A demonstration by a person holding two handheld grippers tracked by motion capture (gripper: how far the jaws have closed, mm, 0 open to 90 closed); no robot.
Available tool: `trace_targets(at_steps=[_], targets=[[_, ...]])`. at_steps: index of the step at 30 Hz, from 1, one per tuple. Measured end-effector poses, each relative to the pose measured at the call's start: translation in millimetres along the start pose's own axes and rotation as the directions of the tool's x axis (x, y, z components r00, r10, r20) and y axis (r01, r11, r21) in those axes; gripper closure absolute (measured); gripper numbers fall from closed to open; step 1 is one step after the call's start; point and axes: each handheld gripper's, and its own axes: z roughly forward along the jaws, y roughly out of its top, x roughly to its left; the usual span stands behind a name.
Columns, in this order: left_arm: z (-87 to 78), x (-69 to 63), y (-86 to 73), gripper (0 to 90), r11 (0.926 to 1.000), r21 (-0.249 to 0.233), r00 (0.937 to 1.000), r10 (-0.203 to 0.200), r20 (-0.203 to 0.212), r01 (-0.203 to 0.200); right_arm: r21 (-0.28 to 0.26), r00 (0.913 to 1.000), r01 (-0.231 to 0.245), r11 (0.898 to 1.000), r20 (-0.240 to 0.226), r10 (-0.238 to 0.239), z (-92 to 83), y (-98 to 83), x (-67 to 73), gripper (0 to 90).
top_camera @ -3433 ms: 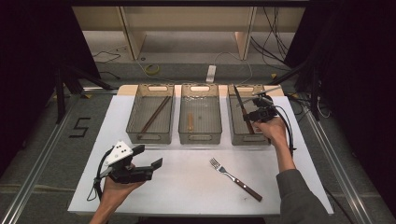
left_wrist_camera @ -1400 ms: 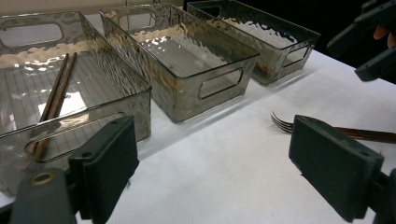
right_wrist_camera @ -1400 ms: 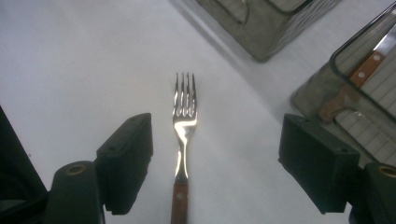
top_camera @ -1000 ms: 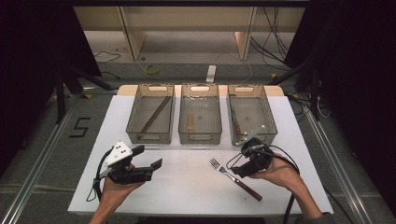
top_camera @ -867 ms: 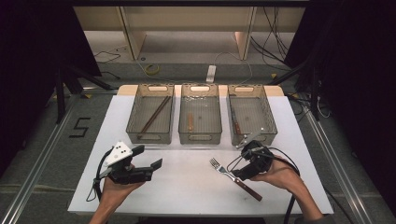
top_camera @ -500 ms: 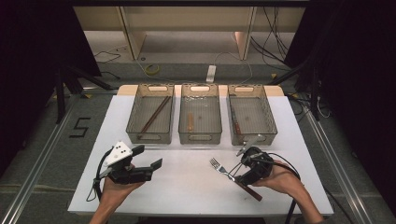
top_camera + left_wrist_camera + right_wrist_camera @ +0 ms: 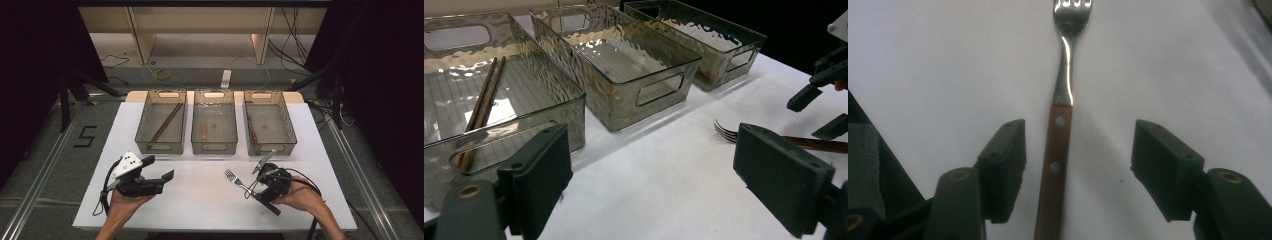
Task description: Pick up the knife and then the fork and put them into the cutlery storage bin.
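The left gripper [image 7: 161, 181] rests at the near left of the bench [image 7: 200, 200], fingers spread and empty, well apart from the one fork [image 7: 1062, 125]. Far back stand three trays [image 7: 162, 125]. At the near right, the right gripper [image 7: 254, 186] straddles the fork's wooden handle, which runs along its closing fingers [image 7: 1004, 165], not yet pinched.

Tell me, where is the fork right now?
In the high view the fork lies on the white table, front right, before the right-hand bin. Its wooden handle sits between the right gripper's open jaws, untouched.
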Motion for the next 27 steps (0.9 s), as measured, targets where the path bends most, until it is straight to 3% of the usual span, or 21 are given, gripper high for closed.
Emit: trace_targets(at_steps=[7,27], targets=[[-0.2,-0.5,-0.1,14.9,1.0000,0.002,1.0000,0.005,-0.001,-0.005,0.036,0.9999,0.014,0.999,-0.003,-0.014,6.1,-0.5,1.6,49.7],[-0.1,-1.0,-0.1,14.8,1.0000,0.004,1.0000,0.007,0.001,-0.007,0.070,0.9991,0.041,0.997,-0.013,-0.040,18.1,-0.2,6.8,64.8]])
